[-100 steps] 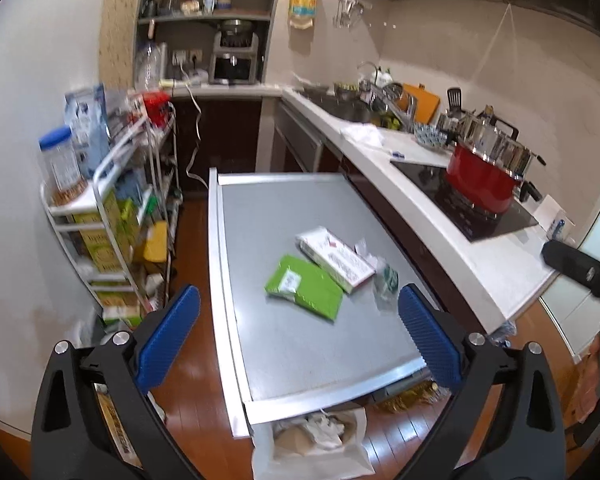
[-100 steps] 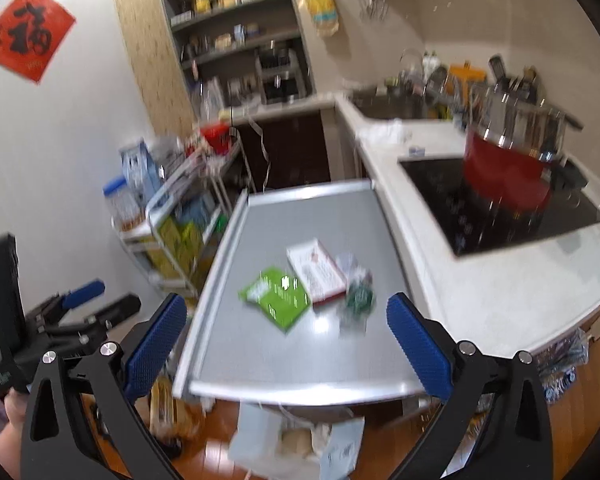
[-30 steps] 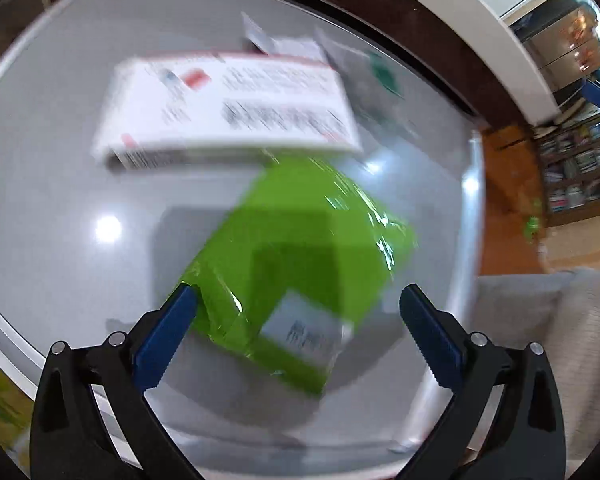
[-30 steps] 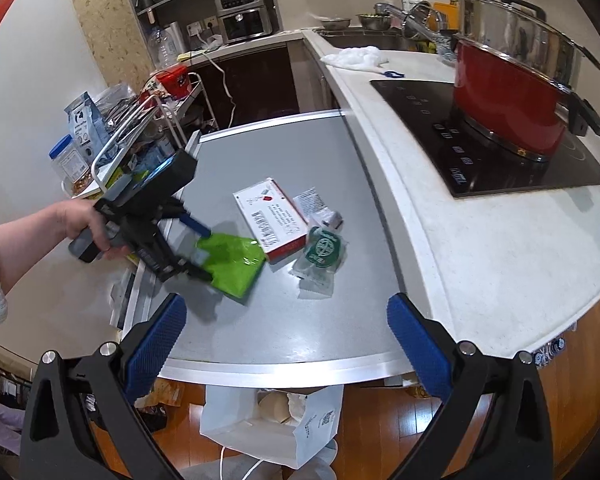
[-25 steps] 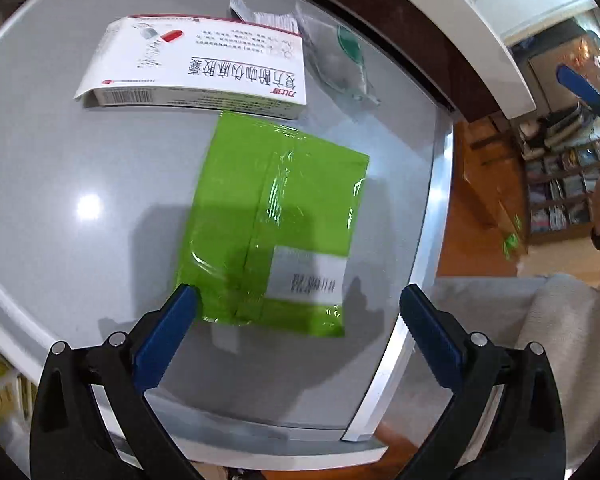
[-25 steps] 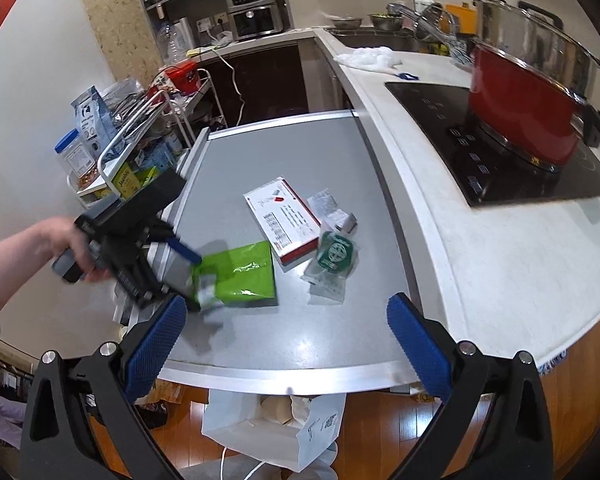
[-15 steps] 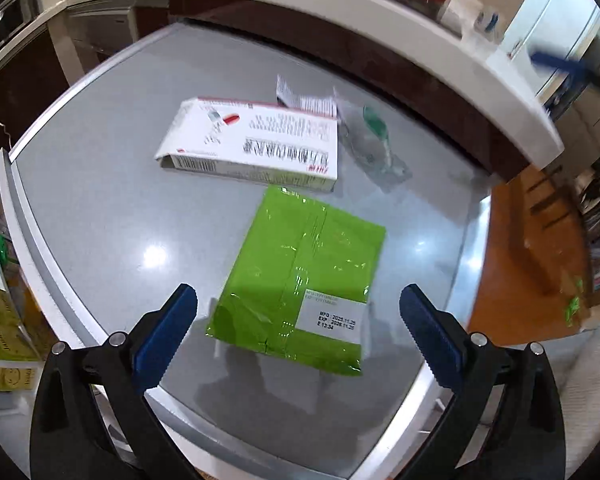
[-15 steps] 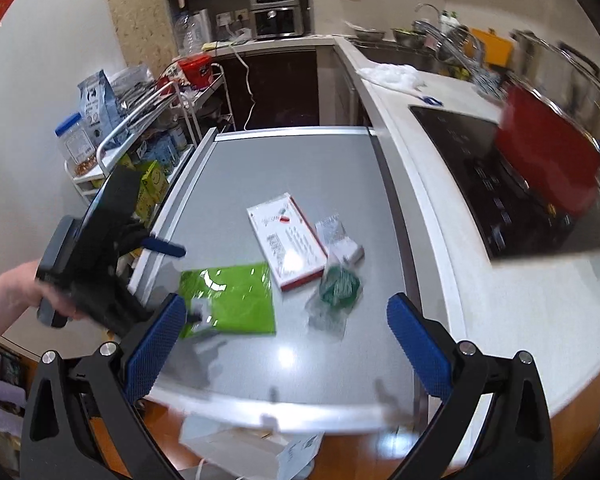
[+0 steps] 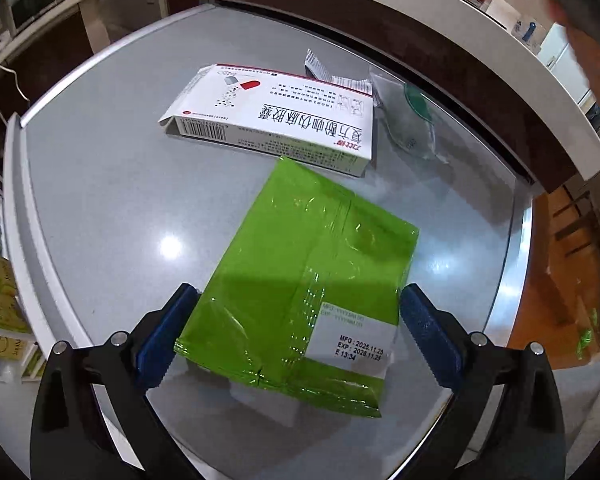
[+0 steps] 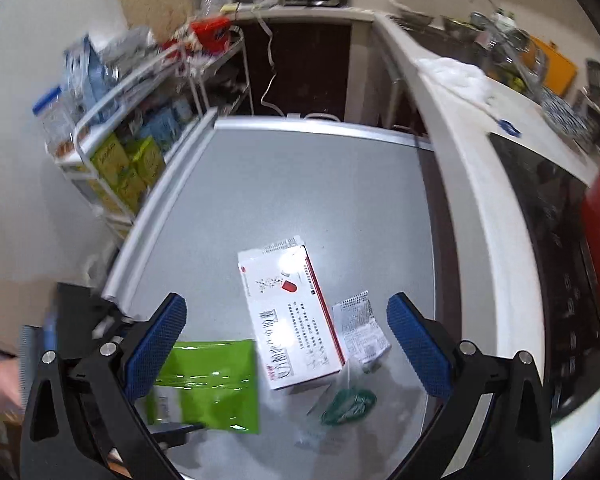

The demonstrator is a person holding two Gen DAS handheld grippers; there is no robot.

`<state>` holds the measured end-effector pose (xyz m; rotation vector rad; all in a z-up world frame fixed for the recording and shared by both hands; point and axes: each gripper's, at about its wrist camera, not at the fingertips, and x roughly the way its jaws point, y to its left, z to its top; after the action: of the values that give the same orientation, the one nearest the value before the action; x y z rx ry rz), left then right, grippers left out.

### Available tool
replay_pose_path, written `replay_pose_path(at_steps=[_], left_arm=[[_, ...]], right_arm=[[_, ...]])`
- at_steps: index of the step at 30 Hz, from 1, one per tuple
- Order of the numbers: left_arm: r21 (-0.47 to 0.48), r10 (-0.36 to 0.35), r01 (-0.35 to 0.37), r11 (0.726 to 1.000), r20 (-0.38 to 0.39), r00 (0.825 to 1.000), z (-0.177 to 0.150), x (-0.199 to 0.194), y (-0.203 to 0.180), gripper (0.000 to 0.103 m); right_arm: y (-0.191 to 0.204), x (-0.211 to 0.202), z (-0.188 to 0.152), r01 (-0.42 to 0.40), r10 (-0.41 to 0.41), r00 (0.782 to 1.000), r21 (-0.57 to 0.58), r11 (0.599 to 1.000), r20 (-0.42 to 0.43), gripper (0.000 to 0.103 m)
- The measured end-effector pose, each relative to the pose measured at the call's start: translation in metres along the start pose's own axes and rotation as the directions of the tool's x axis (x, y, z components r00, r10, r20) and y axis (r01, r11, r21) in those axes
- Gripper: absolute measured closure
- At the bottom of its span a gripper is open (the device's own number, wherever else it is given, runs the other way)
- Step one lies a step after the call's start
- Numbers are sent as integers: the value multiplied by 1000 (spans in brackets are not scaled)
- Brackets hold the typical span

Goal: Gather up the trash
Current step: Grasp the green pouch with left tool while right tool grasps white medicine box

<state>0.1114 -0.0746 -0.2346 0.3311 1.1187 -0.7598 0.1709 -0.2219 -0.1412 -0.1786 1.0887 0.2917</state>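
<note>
Looking through the left wrist view: the left gripper [image 9: 296, 330] is seen at the bottom of the frame with jaws spread wide, nothing clamped. The green packet [image 9: 300, 280] lies flat on the grey table [image 9: 100, 184], its near end sitting between the two blue pads; the left pad [image 9: 166, 334] is just beside the packet's lower-left corner, contact cannot be told. The packet's long axis runs from lower centre up toward frame centre, roughly along the fingers. Its far end touches or slightly overlaps the white medicine box [image 9: 276, 120], set crosswise in the upper centre. A clear wrapper with a green mark [image 9: 414, 122] and a printed paper scrap [image 9: 332, 76] are seen to the upper right of the box.

Right wrist view: the right gripper [image 10: 286, 346] is held above the table, jaws wide, empty. The box fills the gap between the pads at lower centre; the green packet sits at lower left, partly behind the left pad, with the left gripper beside it.

Judgement: the left gripper is nearer and already straddles the packet; a squeeze across its short axis is what the grab needs. The flat, glossy film is likely to buckle or slip.
</note>
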Motion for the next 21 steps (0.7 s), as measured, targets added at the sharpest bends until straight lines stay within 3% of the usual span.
replay_pose_path(at_steps=[7,14,19,21], left_arm=[[-4,23,-23,1000,12,1000,-21,-13,-5,5],[-53,50,-50,997,1,999,-29,-19,3,5],[-33,53,-53,998,12,999,-23,-21,-7,5],[-29,57,-57,998,7,998,-25,-19,-8,5]], right_arm=[[19,45,4,7,-19,995,-115,993,-102,4],[42,83,6,59,-100,981,-238,969,-163,5],[46,96,10,-29,-33,977,-283,959,-210,19],[51,104,10,5,-83,972,-333,943,-218,19]])
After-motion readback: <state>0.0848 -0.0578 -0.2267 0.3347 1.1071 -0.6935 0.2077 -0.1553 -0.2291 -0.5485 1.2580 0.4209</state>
